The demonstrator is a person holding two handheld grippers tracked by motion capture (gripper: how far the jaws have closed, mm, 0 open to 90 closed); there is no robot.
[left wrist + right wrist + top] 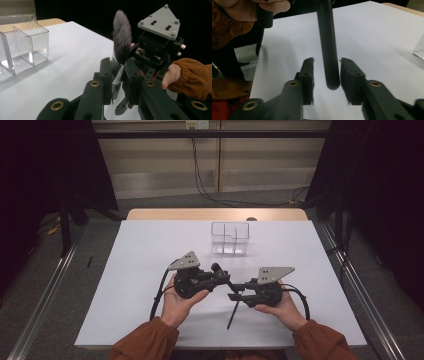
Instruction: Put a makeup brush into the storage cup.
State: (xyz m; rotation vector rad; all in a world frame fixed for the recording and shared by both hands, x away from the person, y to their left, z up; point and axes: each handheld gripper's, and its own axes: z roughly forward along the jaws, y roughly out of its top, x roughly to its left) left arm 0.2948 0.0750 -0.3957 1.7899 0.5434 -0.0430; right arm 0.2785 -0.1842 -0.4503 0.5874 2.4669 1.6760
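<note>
While gripped, brush (pixel 121 40) stands bristles-up, handle down.

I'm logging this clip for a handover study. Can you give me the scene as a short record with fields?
held thing: makeup brush, grey bristle head up, dark handle pointing down
left tongs: shut on the brush near its silver collar
right tongs: jaws either side of the handle's end, a gap showing, not pressing
container: clear divided box, upright, beyond the hands
surface: white table
stage: brush passing from one hand to the other
</note>
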